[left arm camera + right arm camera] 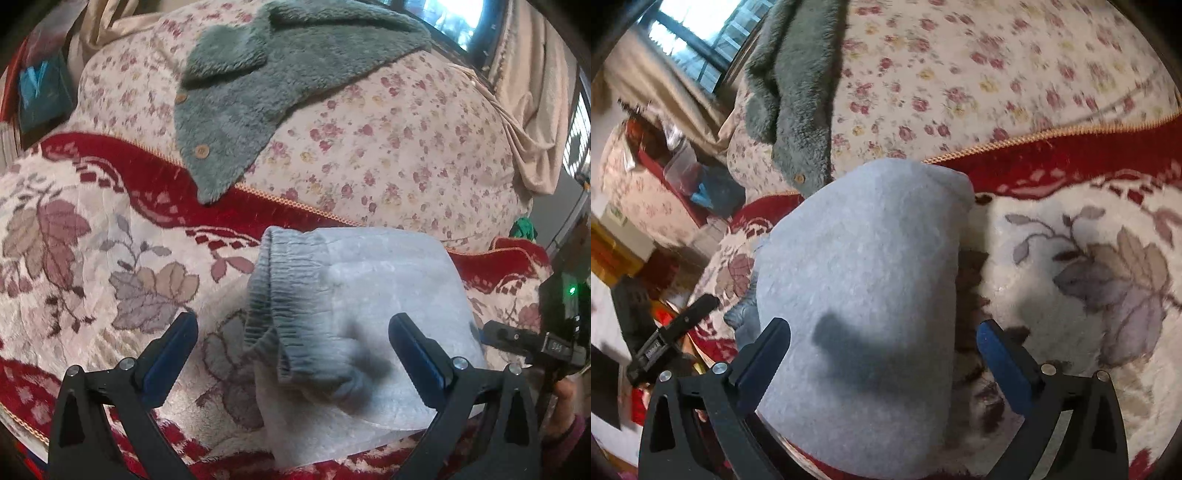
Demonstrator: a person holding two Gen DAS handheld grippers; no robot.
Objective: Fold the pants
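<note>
Now folded pants run lengthwise away, waistband leftward; both claws gape empty.

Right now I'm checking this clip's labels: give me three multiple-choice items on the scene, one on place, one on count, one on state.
1. Where does the fuzzy grey-green buttoned garment lie?
A. on the floral quilt
B. on the folded pale grey fleece pants
C. in a gripper

2. How many wooden buttons show on it in the left wrist view?
A. none
B. two
C. five

3. How do the left gripper and right gripper stand?
A. both shut
B. one shut
C. both open, empty

Answers:
1 A, it spreads across the quilt beyond the pants.
2 B, two sit along its edge.
3 C, fingers are spread, gripping nothing.
</note>
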